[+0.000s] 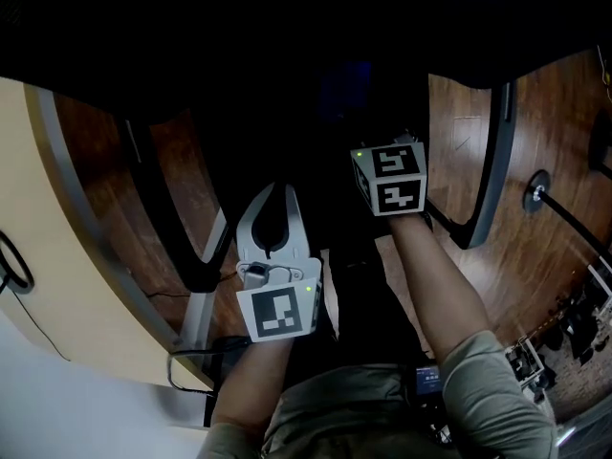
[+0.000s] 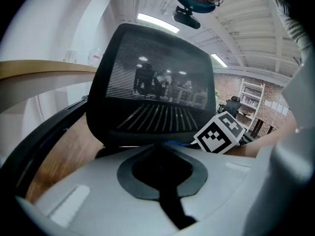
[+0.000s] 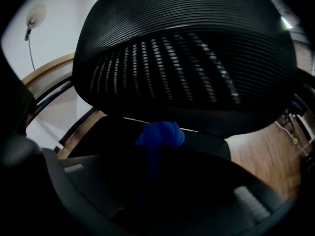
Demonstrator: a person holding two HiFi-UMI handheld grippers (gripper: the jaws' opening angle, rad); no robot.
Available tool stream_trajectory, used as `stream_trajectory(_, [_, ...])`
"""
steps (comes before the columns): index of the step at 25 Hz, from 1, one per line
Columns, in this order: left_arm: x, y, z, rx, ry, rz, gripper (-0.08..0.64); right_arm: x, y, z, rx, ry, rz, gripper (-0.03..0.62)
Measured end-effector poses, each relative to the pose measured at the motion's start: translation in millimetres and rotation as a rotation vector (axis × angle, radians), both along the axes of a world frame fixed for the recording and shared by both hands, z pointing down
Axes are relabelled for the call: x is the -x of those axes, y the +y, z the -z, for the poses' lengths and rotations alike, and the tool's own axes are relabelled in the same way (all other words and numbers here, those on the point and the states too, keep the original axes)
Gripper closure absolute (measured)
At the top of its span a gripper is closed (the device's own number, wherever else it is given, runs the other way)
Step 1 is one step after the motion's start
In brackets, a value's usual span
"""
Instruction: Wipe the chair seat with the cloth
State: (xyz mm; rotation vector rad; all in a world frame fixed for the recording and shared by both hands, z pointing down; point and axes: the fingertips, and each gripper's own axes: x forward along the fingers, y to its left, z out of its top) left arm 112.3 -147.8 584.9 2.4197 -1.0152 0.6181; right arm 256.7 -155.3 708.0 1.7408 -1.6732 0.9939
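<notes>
Because the head view was dim, the chair seat (image 1: 316,132) read only as a black mass between two armrests, with the wooden floor (image 1: 459,122) on either side and a pale counter (image 1: 57,256) at the left. The left tool (image 1: 277,194) hung over the seat's near left corner. The right tool (image 1: 390,178) reached further in, and its tips were lost in the dark.

Seen from the left gripper view, the left tool's white jaws lay pressed together with nothing between them, facing the mesh backrest (image 2: 152,87).

From the right gripper view, the right tool pinched a blue cloth (image 3: 160,134), and a bunched end stuck out past its tips near the seat's back edge, below the backrest. Whether it touched the seat could not be told.

The cloth looked light, soft and limp, so it would likely crumple and drag on the mesh. A grip on a gathered fold, as here, seemed sound, with enough left free to lie flat. The chair itself might swivel under pressure.
</notes>
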Motion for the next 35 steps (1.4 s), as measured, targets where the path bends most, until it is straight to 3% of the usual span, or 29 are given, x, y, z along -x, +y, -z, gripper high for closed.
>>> stream_trajectory(5, [-43.4, 25.9, -2.1, 0.02, 0.004, -0.086, 0.555, -71.1, 41.9, 3.0, 0.042, 0.061, -0.16, 0.497])
stream_trajectory(10, [-70.8, 50.9, -14.2, 0.048, -0.017, -0.158, 0.555, -113.8, 81.5, -8.7, 0.1, 0.099, -0.282, 0.497])
stream_trajectory(16, [-77.5, 65.3, -27.7, 0.063, -0.033, -0.157, 0.555, -126.7, 100.1, -25.9, 0.119, 0.097, -0.314, 0.497])
stream_trajectory(21, [-64.4, 63.8, -23.0, 0.029, -0.056, -0.125, 0.555, -121.0, 93.8, -17.0, 0.065, 0.11, -0.298, 0.497])
stream_trajectory(27, [-9.2, 59.2, -12.4, 0.017, -0.079, -0.039, 0.554, -69.9, 74.8, 7.0, -0.014, 0.108, -0.209, 0.499])
stream_trajectory(35, [96.0, 63.3, 6.1, 0.007, -0.089, 0.084, 0.554, 95.4, 30.4, 34.8, -0.098, 0.019, 0.094, 0.499])
